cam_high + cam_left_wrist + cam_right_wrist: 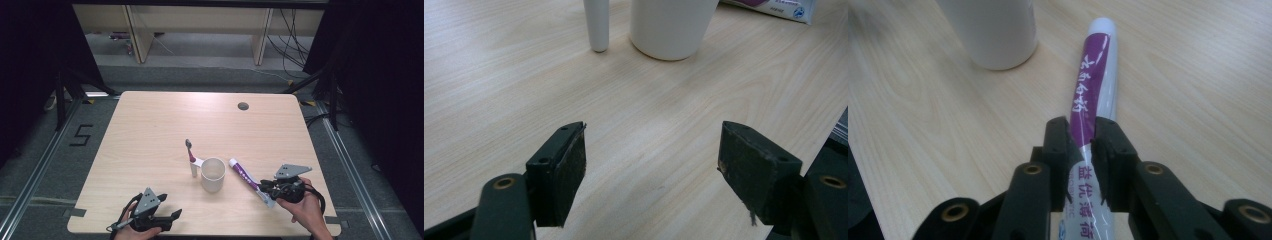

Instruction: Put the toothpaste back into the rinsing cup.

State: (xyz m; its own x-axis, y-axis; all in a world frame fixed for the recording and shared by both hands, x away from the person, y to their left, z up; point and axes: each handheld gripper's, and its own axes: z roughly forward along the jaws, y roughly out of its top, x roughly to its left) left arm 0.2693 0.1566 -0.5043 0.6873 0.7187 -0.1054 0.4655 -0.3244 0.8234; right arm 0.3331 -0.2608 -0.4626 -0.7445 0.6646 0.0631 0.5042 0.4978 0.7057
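A white and purple toothpaste tube [244, 175] lies on the wooden table [150, 130] right of a white cup [213, 175]. My right gripper [264, 186] is shut on the tube's near end. In the right gripper view the jaws [1082, 137] pinch the tube [1098, 75], which points away past the cup [993, 30]. A toothbrush [190, 155] with a white handle stands propped just left of the cup. My left gripper [172, 215] rests near the table's front edge, open with nothing between its pads [569, 170]. Ahead of it are the cup [671, 25] and the brush handle [596, 25].
A round cable hole [243, 106] sits near the table's far edge. Dark curtains flank the table, and cables trail on the floor at the back right.
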